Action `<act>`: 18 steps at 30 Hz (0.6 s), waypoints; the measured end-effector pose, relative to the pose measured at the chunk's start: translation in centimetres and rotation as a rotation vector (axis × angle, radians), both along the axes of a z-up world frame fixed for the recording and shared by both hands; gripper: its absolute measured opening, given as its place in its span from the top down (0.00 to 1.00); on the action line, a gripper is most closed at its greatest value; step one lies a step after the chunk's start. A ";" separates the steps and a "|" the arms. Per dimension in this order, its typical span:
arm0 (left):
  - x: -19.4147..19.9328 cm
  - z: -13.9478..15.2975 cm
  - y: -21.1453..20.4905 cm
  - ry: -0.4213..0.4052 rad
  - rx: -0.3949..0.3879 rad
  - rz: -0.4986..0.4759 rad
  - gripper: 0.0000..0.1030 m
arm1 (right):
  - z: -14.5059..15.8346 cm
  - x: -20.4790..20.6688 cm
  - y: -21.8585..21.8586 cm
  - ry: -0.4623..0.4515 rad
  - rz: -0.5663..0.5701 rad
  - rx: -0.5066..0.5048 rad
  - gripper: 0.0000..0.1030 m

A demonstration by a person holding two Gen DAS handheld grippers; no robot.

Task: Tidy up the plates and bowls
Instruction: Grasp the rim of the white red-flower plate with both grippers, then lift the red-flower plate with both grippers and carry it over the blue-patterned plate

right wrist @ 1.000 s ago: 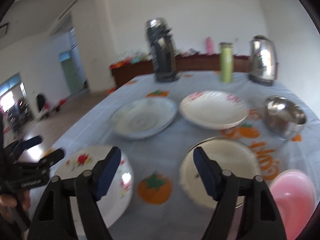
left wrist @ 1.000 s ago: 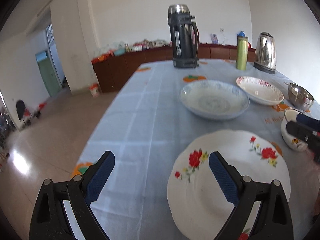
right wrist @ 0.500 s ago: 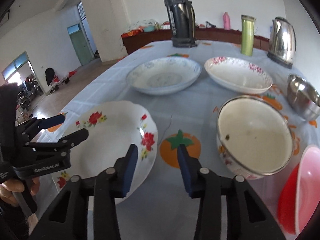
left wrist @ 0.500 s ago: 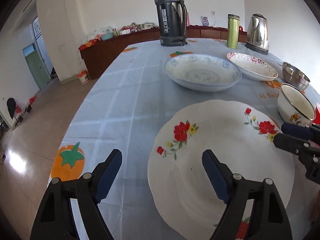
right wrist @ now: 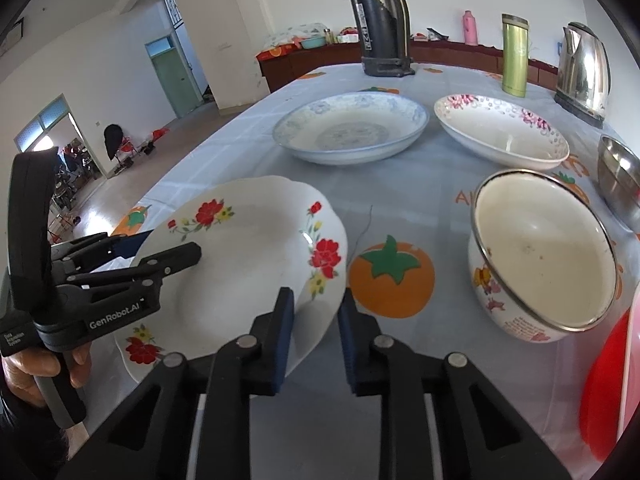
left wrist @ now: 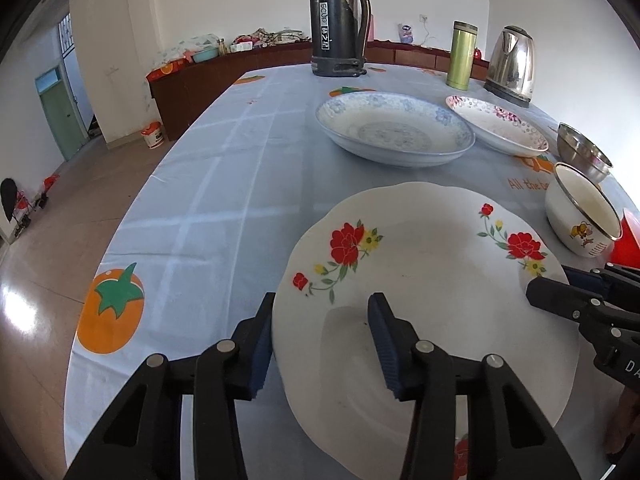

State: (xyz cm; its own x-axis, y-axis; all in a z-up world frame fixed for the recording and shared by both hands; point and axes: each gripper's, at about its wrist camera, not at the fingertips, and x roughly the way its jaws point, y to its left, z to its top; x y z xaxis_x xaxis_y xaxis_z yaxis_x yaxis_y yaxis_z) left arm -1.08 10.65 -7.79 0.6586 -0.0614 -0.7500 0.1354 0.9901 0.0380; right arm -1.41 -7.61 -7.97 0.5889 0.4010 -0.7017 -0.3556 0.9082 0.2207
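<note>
A white plate with red flowers (left wrist: 432,280) (right wrist: 248,248) lies on the blue tablecloth near the front edge. My left gripper (left wrist: 322,332) (right wrist: 168,246) straddles the plate's left rim, one finger outside and one over the plate. Its jaws are closing, and a wide gap still shows between the pads. My right gripper (right wrist: 316,316) (left wrist: 554,282) has the opposite rim between its pads, and its narrow jaws are closing on it. A blue-patterned plate (left wrist: 392,132), a pink-flowered plate (left wrist: 500,124), an enamel bowl (right wrist: 540,248) and a steel bowl (right wrist: 620,176) stand behind.
A red and pink bowl (right wrist: 608,380) sits at the near right. A dark thermos jug (left wrist: 338,20), a green flask (left wrist: 462,56) and a steel kettle (left wrist: 512,64) stand at the far end. The table's left edge (left wrist: 132,240) drops to the floor. A hand (right wrist: 40,364) holds the left gripper.
Both grippers have sunk and tilted down toward the flowered plate. Both pairs of jaws have narrowed, the right far more, and each now has a rim of the plate between its fingers.
</note>
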 end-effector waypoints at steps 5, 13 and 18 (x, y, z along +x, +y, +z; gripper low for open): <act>-0.1 -0.1 0.1 -0.013 -0.002 -0.004 0.53 | -0.3 0.3 0.0 0.014 0.011 0.015 0.79; -0.3 0.0 0.9 -0.014 -0.075 0.002 0.54 | -0.4 0.5 -0.1 0.021 0.020 0.028 0.79; -0.5 0.0 0.9 -0.010 -0.077 -0.012 0.54 | -0.3 0.2 0.2 0.000 0.022 0.005 0.79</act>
